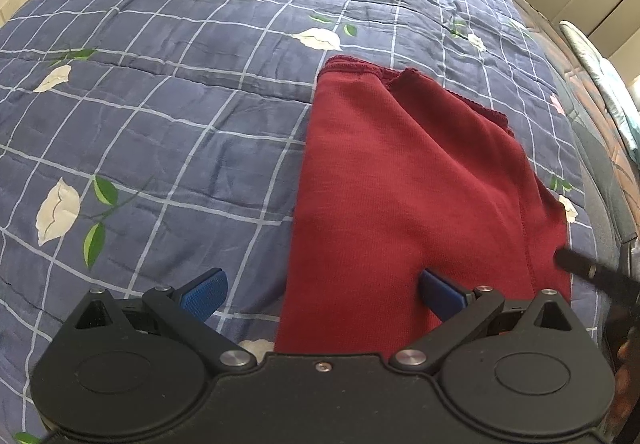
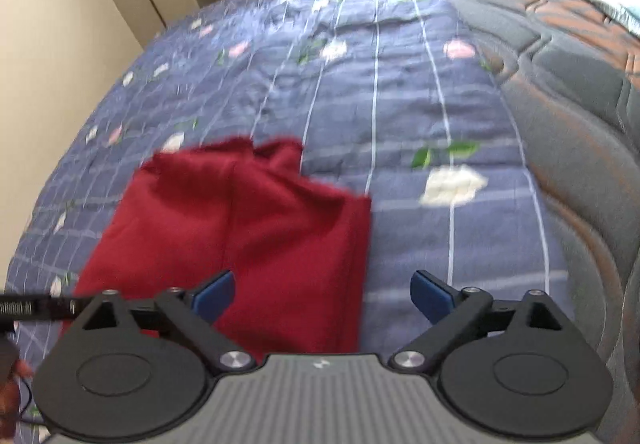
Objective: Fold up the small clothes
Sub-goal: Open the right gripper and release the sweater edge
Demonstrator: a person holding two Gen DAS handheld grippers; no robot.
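Two grippers hover over a bed, each with black hinged arms and blue ridged pads. The left gripper has its jaws spread wide and holds nothing; one pad sits above the quilt, the other above the red garment. The right gripper is likewise released, its jaws wide apart, straddling the garment's right edge. The garment is a soft, fine-knit dark red cloth, folded into a long, roughly rectangular shape with a stitched hem and a scalloped far edge, lying flat on the quilt. The quilt is puffy, blue-grey, checked with pale lines and printed with white and pink flowers and green leaves. The right view is blurred.
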